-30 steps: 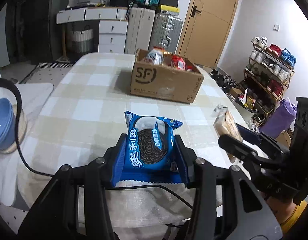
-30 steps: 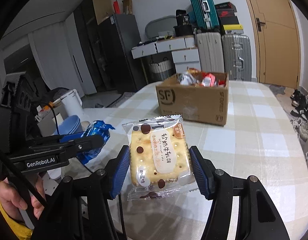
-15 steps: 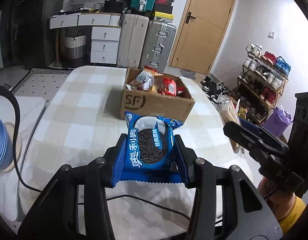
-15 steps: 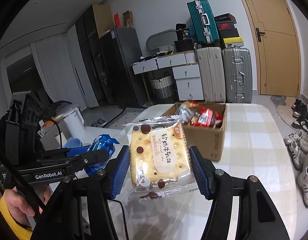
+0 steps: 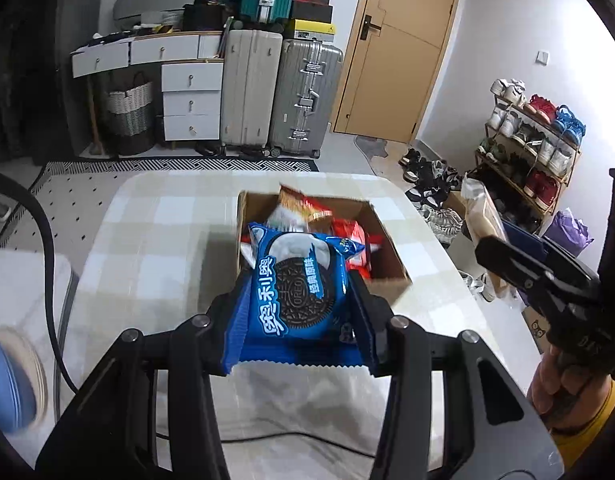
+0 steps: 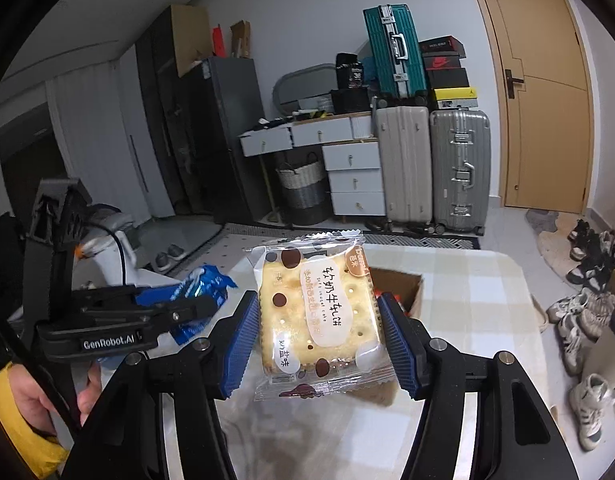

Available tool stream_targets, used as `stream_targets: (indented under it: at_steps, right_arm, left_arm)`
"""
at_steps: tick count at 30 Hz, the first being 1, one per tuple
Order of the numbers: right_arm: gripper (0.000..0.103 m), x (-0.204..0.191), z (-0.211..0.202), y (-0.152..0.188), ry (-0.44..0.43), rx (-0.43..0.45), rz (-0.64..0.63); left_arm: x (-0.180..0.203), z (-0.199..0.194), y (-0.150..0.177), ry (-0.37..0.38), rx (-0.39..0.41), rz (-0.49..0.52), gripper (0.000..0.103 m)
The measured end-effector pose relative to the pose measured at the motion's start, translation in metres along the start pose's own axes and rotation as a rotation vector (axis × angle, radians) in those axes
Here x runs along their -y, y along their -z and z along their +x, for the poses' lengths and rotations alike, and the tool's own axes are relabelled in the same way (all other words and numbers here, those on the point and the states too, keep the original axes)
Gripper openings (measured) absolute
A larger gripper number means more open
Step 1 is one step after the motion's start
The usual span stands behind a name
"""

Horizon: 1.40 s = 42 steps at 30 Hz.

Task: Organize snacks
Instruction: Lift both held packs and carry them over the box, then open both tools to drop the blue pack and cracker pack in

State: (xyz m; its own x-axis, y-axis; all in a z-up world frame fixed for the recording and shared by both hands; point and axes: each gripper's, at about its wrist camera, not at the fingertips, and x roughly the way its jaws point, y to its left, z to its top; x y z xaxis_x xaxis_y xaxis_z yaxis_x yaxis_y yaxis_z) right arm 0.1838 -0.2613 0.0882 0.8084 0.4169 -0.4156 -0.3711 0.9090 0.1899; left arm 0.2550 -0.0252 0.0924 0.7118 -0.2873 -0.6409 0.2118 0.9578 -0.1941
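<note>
My left gripper (image 5: 297,320) is shut on a blue Oreo packet (image 5: 297,292), held in the air just short of an open cardboard box (image 5: 389,240) with several snack bags inside. In the right wrist view my right gripper (image 6: 319,340) is shut on a clear packet of cream crackers (image 6: 317,312), above the checked table (image 6: 467,288). The box corner (image 6: 403,286) shows behind that packet. The left gripper with its blue packet (image 6: 199,292) appears at the left there; the right gripper's side (image 5: 523,272) and its packet (image 5: 483,216) appear at the right of the left wrist view.
A blue bowl (image 5: 7,384) and a black cable (image 5: 47,264) lie at the table's left. Beyond the far table edge stand suitcases (image 5: 283,96), white drawers (image 5: 189,100), a door (image 5: 403,48) and a shoe rack (image 5: 535,140). A person's hand (image 6: 23,400) holds the left gripper.
Both grippers rose and moved toward the box with their packets still gripped. The box now lies directly beyond and below the Oreo packet.
</note>
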Motion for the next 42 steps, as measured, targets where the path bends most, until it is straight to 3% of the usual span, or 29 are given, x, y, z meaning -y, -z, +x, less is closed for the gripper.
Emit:
stream_targets:
  at_steps: [5, 10, 20, 26, 29, 38, 42]
  right_arm:
    - [0.06, 0.018, 0.036, -0.015, 0.039, -0.033, -0.009]
    - [0.06, 0.038, 0.076, -0.02, 0.082, -0.085, -0.019]
    - [0.06, 0.059, 0.139, -0.009, 0.121, -0.171, -0.066]
    - [0.06, 0.062, 0.159, -0.003, 0.123, -0.206, -0.091]
    - [0.06, 0.06, 0.167, 0.001, 0.116, -0.223, -0.103]
    - [0.06, 0.046, 0.183, 0.003, 0.077, -0.269, -0.146]
    - [0.06, 0.038, 0.197, 0.008, 0.109, -0.316, -0.19]
  left_arm:
    - [-0.005, 0.065, -0.042, 0.088, -0.055, -0.015, 0.042]
    - [-0.005, 0.13, -0.061, 0.116, -0.13, -0.034, 0.042]
    - [-0.012, 0.217, -0.044, 0.137, -0.231, -0.055, 0.042]
    - [-0.022, 0.246, -0.036, 0.082, -0.29, -0.044, 0.042]
    - [-0.032, 0.25, -0.031, 0.073, -0.277, -0.045, 0.042]
    - [-0.043, 0.24, -0.026, 0.012, -0.266, -0.022, 0.042]
    - [-0.052, 0.234, -0.029, 0.037, -0.274, -0.039, 0.044]
